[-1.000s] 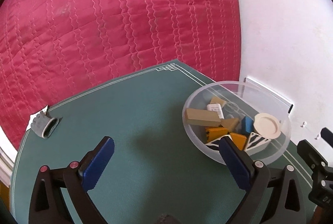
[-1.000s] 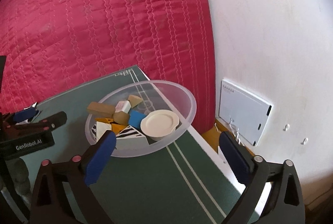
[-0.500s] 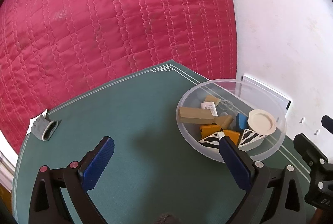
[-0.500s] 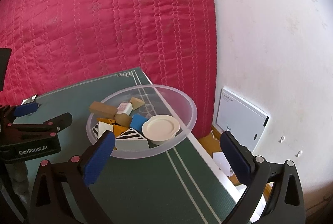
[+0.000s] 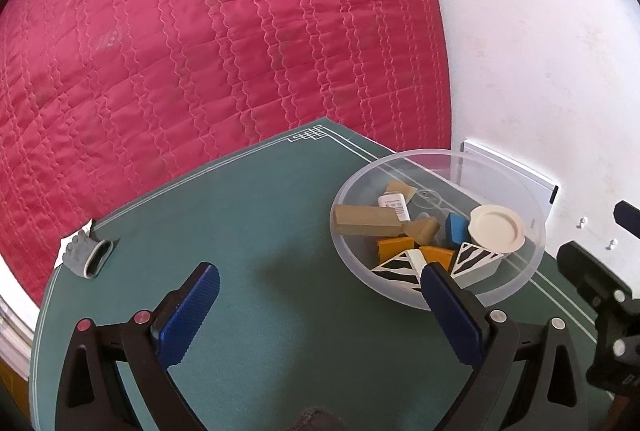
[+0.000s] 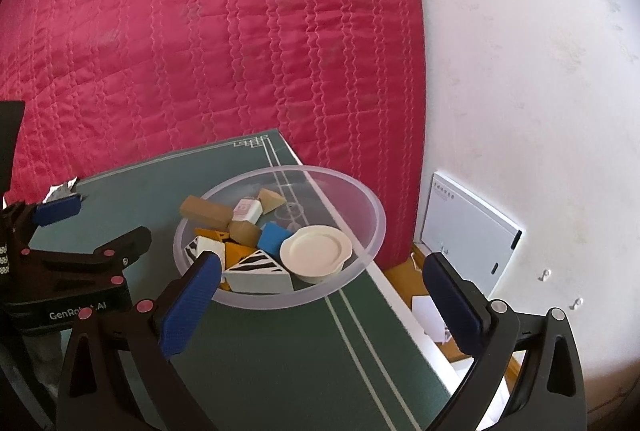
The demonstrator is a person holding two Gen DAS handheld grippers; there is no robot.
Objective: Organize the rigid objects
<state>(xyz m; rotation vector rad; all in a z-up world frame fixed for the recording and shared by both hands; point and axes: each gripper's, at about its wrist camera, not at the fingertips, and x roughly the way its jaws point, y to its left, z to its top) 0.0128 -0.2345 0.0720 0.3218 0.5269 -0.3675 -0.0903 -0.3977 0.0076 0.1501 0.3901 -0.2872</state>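
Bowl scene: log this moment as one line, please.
left gripper open, empty | right gripper open, empty | clear bowl on green mat, holding blocks and white plate

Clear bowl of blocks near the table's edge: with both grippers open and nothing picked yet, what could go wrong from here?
The clear bowl sits close to the table edge; a push from the right gripper might slide it off. The blocks lie piled: lifting the tan block could shift its neighbours. The white plate leans on other pieces and may slip from the gripper.
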